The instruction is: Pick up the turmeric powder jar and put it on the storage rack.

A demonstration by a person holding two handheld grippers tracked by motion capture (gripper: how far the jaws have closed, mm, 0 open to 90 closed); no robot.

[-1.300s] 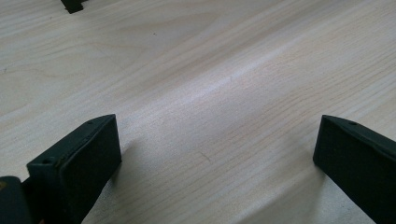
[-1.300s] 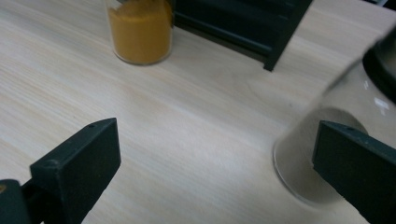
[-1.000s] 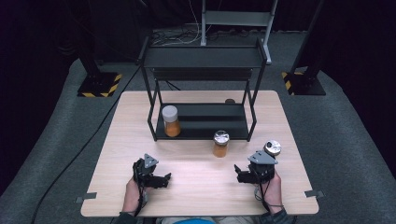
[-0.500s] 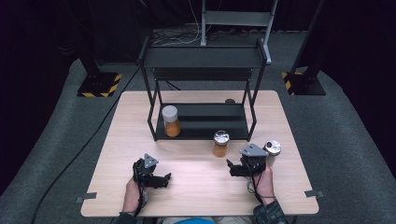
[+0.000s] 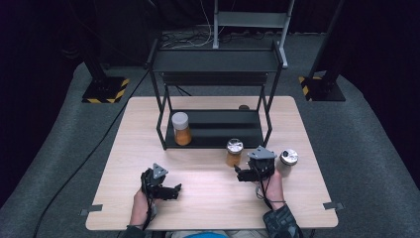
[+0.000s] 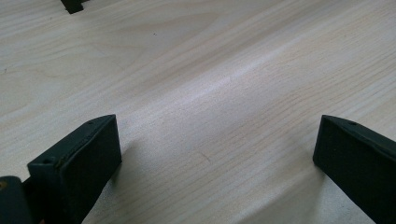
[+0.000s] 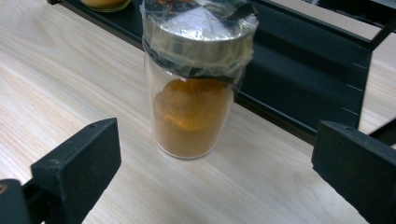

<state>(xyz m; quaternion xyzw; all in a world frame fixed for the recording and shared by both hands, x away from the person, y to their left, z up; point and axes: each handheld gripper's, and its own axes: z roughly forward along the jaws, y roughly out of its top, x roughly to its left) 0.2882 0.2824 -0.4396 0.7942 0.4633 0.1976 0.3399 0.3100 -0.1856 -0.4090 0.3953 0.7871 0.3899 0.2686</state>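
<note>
right claw (image 7: 212, 172) open before 1 of 3 spice jars (image 7: 196, 79).

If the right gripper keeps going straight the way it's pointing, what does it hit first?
Most likely the spice jar of orange powder, centred between the right gripper's open jaws. The black rack stands behind it.

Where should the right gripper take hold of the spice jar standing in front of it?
Grip the spice jar on its glass body below the taped lid, coming level from the table's front edge. It stands upright, centred between the open right gripper jaws, the rack close behind.
</note>
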